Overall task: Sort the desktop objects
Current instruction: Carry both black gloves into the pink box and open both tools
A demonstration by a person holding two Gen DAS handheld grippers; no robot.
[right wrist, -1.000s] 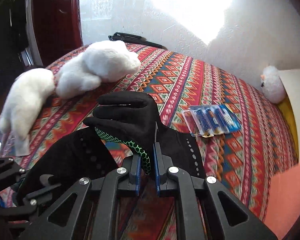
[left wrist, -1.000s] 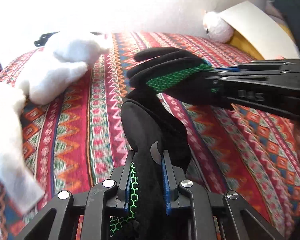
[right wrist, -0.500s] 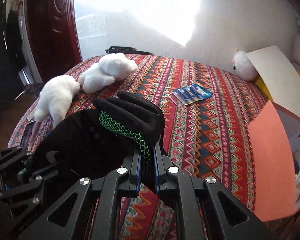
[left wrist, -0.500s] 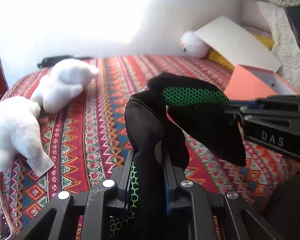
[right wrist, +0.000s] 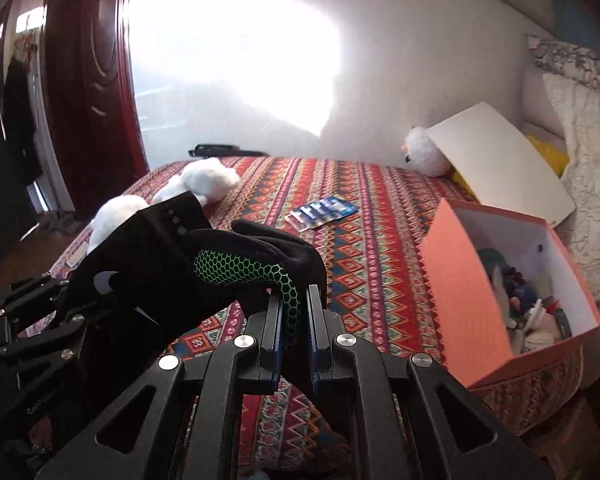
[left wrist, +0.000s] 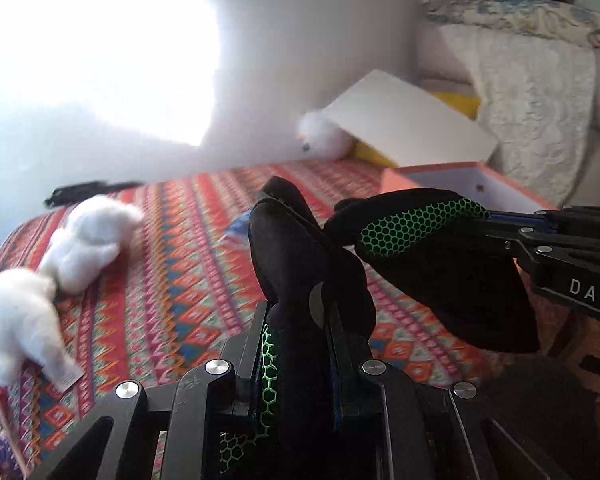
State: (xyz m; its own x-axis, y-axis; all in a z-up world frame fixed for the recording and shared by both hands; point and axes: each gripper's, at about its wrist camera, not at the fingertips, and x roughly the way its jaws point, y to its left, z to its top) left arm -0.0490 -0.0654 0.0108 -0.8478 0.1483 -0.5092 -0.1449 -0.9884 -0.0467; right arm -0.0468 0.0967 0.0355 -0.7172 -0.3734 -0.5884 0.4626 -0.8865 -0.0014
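Both grippers, L & R, clamped black green-mesh gloves aloft, prob. bound for the open orange cardboard box; next: lower in, release.

Ahead of me: white wall w/ a blown-out patch of sunlight, dark red door at left w/ dark coats hung beside it. Bed under a red patterned cover; lace-covered pillows stacked at right.
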